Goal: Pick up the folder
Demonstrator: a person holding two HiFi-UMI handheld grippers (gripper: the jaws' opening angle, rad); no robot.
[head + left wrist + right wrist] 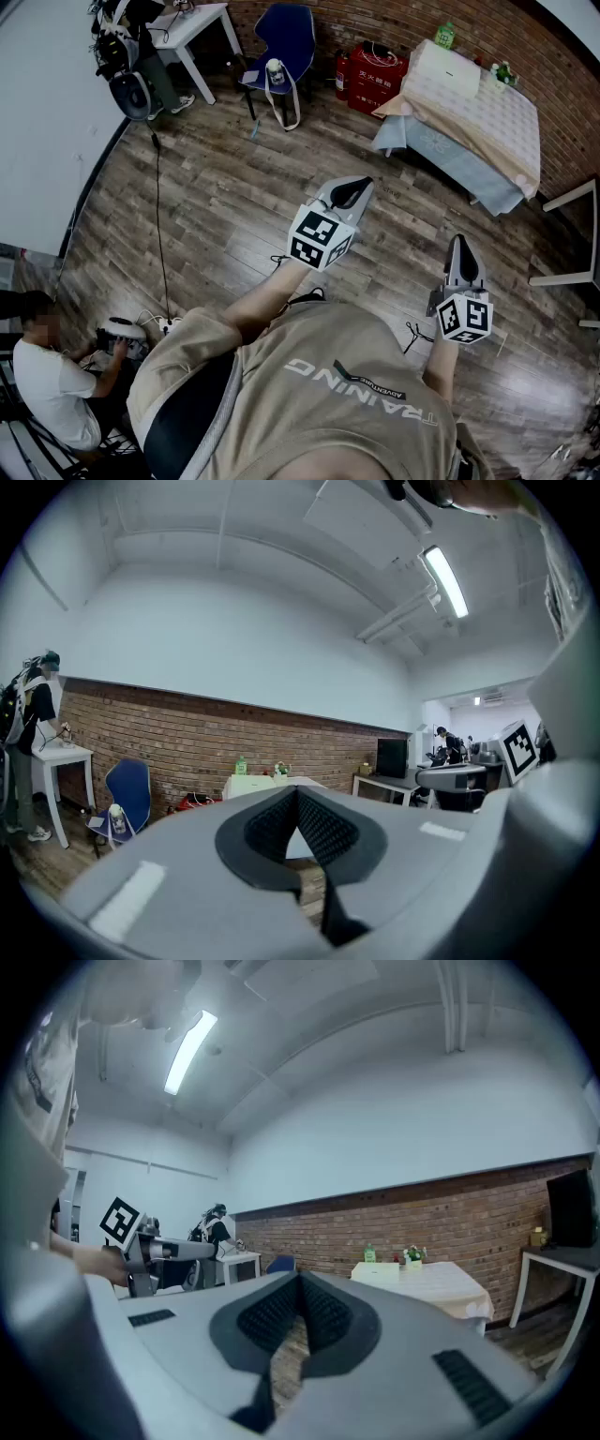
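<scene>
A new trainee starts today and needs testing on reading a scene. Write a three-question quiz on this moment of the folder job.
1. True or false: the left gripper holds something between its jaws.
2. Pick one: the green bottle stands on A) the floor, B) the cloth-covered table, C) the blue chair.
3. Fill in: the wall behind that table is built of ____.

Key: 1 false, since its jaws are together with nothing between them; 2 B; 3 brick.
</scene>
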